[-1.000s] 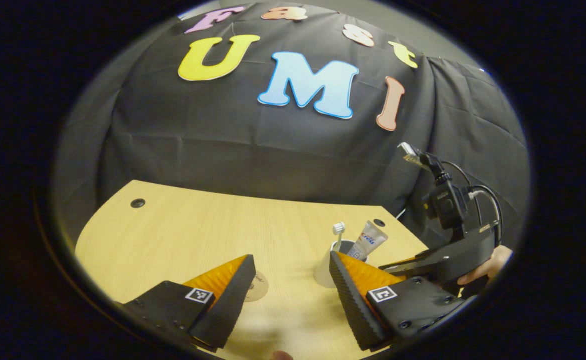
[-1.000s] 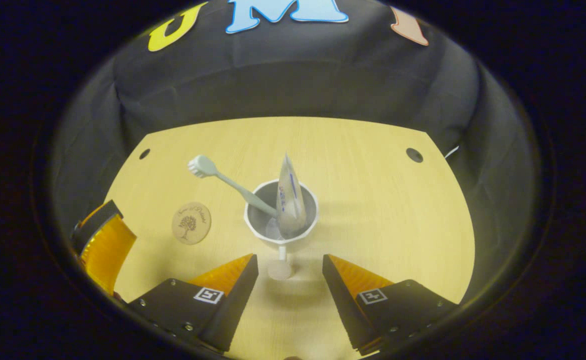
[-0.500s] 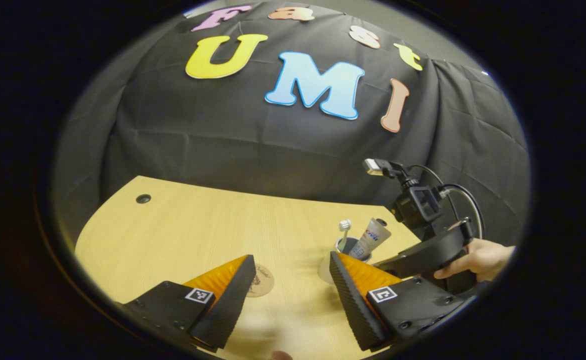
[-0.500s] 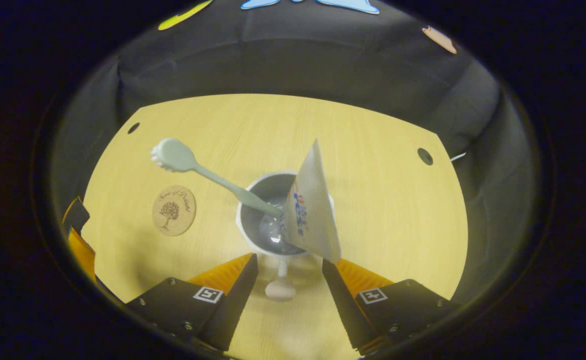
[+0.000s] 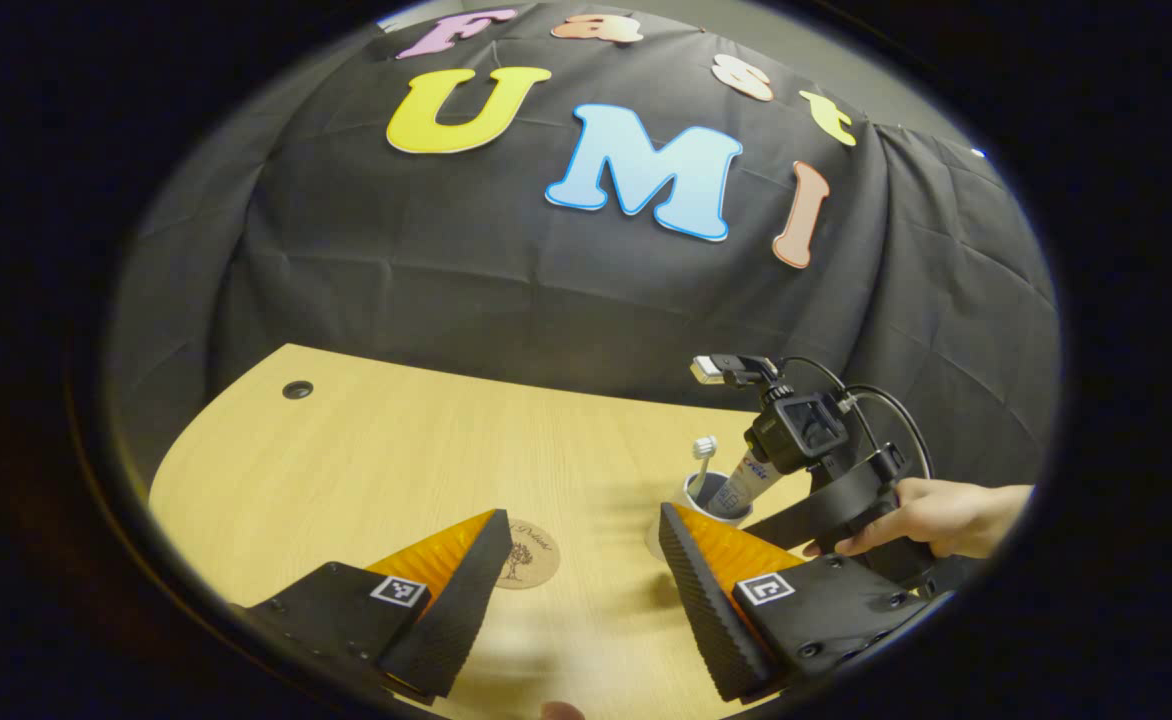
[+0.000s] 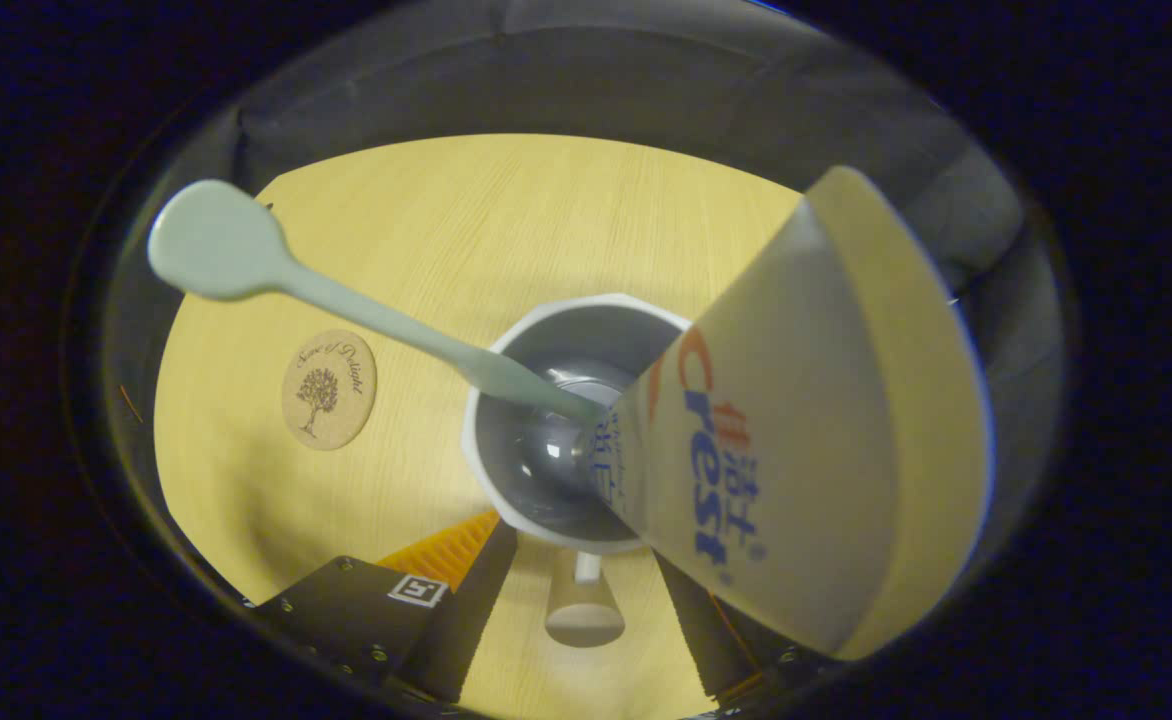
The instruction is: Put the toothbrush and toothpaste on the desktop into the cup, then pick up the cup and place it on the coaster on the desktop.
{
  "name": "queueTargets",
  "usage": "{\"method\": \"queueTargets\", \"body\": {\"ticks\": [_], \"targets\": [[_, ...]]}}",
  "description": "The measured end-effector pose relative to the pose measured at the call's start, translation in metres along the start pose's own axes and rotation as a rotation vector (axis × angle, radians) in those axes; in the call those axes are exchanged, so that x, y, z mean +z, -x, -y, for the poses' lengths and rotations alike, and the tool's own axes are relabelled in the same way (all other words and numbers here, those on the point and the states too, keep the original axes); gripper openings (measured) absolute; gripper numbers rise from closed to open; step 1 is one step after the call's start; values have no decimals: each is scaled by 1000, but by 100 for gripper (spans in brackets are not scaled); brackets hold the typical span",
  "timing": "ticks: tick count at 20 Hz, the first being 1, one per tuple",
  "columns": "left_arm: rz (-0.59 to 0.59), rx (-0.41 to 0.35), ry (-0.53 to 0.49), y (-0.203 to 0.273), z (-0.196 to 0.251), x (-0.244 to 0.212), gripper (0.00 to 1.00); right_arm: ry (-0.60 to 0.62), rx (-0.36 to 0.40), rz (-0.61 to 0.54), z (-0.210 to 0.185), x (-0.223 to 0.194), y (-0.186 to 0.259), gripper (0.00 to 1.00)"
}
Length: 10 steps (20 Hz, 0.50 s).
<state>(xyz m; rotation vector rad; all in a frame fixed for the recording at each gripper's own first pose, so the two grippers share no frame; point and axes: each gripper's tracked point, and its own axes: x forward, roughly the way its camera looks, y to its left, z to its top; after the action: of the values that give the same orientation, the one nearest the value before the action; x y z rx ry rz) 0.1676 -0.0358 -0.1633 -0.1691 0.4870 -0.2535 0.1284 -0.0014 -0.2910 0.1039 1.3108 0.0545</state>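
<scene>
A white cup (image 6: pixel 536 400) stands on the desk with a pale green toothbrush (image 6: pixel 366 315) and a toothpaste tube (image 6: pixel 796 430) leaning in it. My right gripper (image 6: pixel 584 550) hangs open just above and behind the cup, its fingers either side of the cup's handle (image 6: pixel 584 610), not touching it. The round cork coaster (image 6: pixel 328 390) lies left of the cup. In the left gripper view, my left gripper (image 5: pixel 582 520) is open over the desk, the coaster (image 5: pixel 528 553) just past its left finger and the cup (image 5: pixel 711 495) behind its right finger.
A hand (image 5: pixel 946 515) holds the right gripper's body (image 5: pixel 836 495) at the desk's right side. The wooden desk (image 5: pixel 396 450) has a cable hole (image 5: pixel 297 389) at its far left corner. The black cloth wall stands close behind the desk.
My right gripper has come down and in toward the cup, which now looms large with its handle between the fingers. The left gripper has barely moved.
</scene>
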Motion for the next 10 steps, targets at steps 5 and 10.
{"method": "queueTargets", "body": {"ticks": [5,10], "targets": [[-9,7,7,0,-4,-3,96,3,3,-40,3,2,-6,66],[-9,11,16,0,-5,-3,96,-40,38,-62,4,1,-4,31]]}}
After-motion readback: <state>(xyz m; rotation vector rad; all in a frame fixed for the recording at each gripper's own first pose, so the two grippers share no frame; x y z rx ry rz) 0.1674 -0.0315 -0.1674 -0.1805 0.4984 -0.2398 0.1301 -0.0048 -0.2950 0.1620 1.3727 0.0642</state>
